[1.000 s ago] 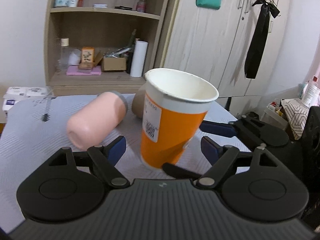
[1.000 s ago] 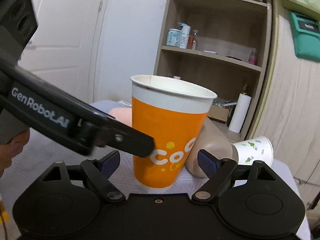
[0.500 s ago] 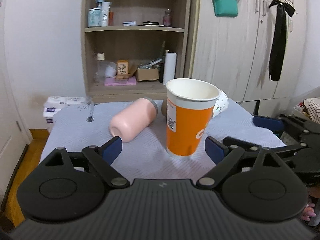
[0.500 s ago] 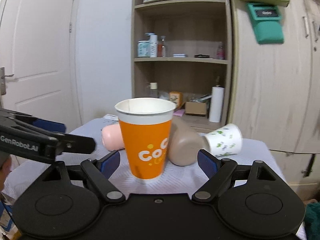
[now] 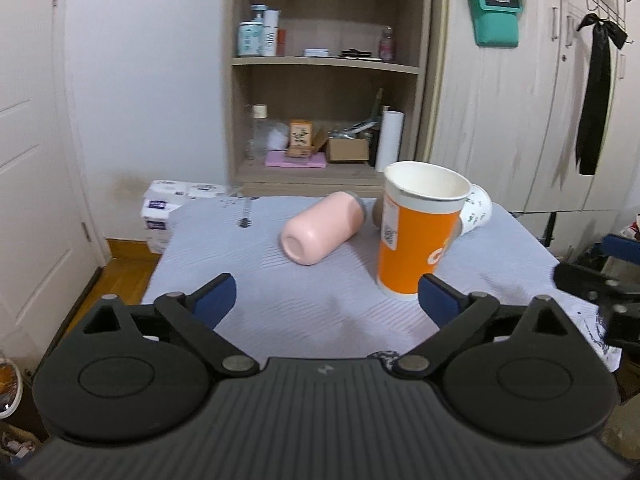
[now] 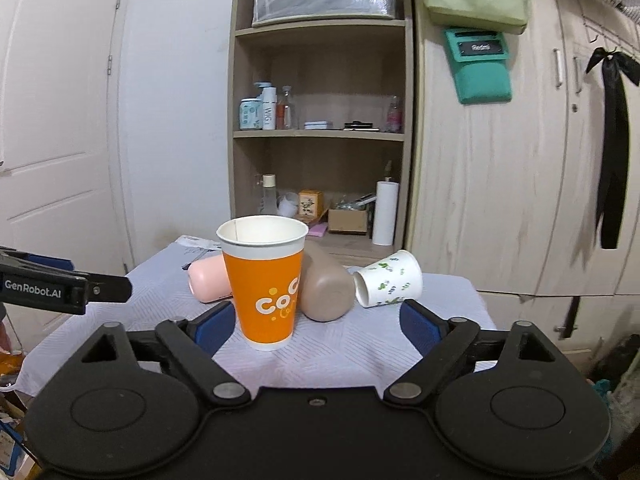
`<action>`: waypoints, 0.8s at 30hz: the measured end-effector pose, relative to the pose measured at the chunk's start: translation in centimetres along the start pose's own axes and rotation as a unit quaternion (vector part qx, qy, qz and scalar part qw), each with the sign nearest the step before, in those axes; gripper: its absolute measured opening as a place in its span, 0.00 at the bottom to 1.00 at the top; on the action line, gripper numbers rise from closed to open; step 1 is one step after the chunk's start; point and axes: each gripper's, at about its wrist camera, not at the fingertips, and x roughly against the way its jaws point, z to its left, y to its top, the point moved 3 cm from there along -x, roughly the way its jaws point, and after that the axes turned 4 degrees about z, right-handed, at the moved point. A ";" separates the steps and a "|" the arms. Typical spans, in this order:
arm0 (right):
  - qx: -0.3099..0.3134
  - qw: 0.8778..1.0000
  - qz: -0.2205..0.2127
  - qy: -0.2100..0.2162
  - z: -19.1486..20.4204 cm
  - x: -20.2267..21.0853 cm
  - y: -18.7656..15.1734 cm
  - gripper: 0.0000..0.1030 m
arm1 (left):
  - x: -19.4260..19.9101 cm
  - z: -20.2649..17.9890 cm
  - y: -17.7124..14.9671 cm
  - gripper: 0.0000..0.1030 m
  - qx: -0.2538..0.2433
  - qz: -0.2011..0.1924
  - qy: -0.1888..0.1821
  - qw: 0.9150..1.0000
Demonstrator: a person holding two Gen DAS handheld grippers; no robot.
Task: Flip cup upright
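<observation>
From my seat I take the orange cup [image 6: 266, 286] as the landmark: it stands upright on the grey-clothed table [image 6: 340, 356], mouth up, white rim on top and white lettering on its side, and nothing is holding it. My left gripper [image 5: 326, 300] sits on the near side of the cup with its blue pads spread wide apart and only tablecloth between them; in the left wrist view the cup's base shows just behind the right-hand pad, and I cannot tell whether they touch. My right gripper [image 6: 316, 322] is likewise spread wide, near the cup on the operator's side, with the cup's foot showing just inside its left pad and no grip on it. Left of the cup in the right wrist view, one black arm of the left gripper, marked GenRobot.AI, reaches in from the frame edge and stops well short of the cup. A pink tumbler [image 5: 322, 229] lies on its side behind and to the left of the cup. A brown cup [image 6: 326, 290] lies on its side just behind and right of the cup, and past that a white paper cup with green print [image 6: 388, 279] lies tipped over. Beyond the cup stands a wooden shelf unit [image 6: 320, 136].
</observation>
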 end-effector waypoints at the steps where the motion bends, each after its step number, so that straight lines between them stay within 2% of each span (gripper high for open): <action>1: -0.001 1.000 0.000 -0.006 0.0 0.3 0.1 0.95 | 0.3 0.1 0.0 1.00 0.002 0.000 0.005 1.000; 3: -0.004 1.000 -0.004 -0.021 0.2 0.8 0.3 1.00 | 0.7 0.4 -0.1 1.00 0.005 0.002 0.015 1.000; 6: -0.009 0.999 -0.004 -0.034 0.3 1.4 0.7 1.00 | 1.0 0.8 -0.2 1.00 0.007 0.008 0.026 1.000; 13: -0.015 0.998 0.029 -0.058 1.0 1.4 0.9 1.00 | 1.3 1.2 -0.5 1.00 0.009 0.027 0.046 0.999; 16: -0.018 0.997 0.038 -0.062 1.1 1.3 0.9 1.00 | 1.7 1.3 -0.6 1.00 0.011 0.015 0.065 0.998; 24: -0.026 0.996 0.048 -0.073 1.1 1.5 0.8 1.00 | 2.0 1.2 -0.6 1.00 0.012 0.018 0.057 0.998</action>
